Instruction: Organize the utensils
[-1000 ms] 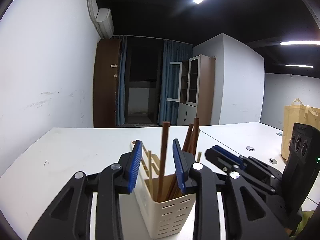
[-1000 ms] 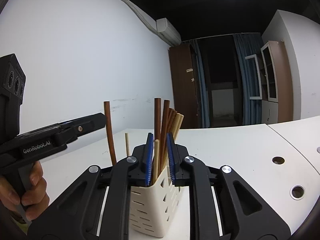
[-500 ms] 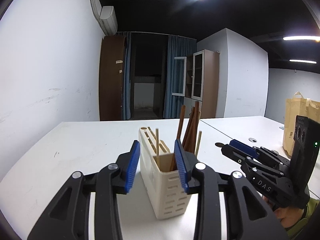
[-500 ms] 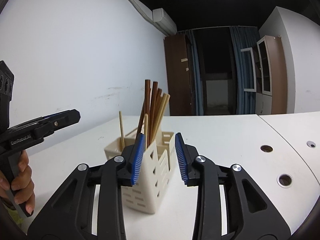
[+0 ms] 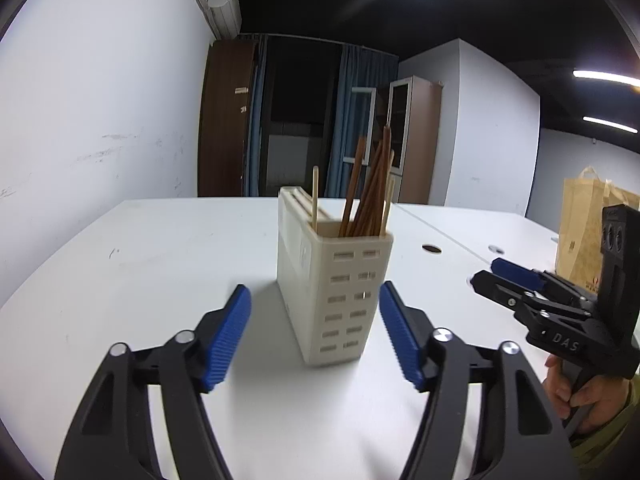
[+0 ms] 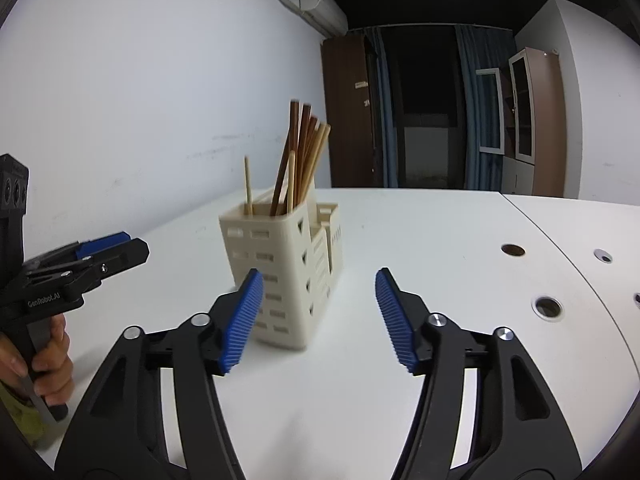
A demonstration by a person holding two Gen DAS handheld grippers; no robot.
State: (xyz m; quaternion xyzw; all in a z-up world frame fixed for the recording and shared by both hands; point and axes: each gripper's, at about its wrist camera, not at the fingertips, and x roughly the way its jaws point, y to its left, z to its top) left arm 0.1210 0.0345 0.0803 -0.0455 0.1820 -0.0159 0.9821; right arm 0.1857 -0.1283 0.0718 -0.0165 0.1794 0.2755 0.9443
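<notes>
A cream slotted utensil holder [image 5: 334,284] stands upright on the white table [image 5: 152,264]. Several brown and pale chopsticks [image 5: 370,188] stand in its tall compartment. My left gripper [image 5: 316,332] is open and empty, just in front of the holder, its blue pads [image 5: 228,336] either side of it without touching. In the right wrist view the holder [image 6: 280,268] and chopsticks [image 6: 302,160] sit ahead and to the left. My right gripper [image 6: 320,316] is open and empty, drawn back from the holder. Each gripper shows in the other's view, at the right edge [image 5: 520,288] and left edge [image 6: 88,260].
A brown paper bag [image 5: 584,232] stands at the far right of the table. Round cable holes [image 6: 548,306] dot the table's right side. A white wall runs along the left. A dark doorway and a wooden cabinet [image 6: 536,124] are behind.
Both grippers let go of chopsticks into the holder, opened wide and drew back and down. The chopsticks now stand in the tall compartment.
</notes>
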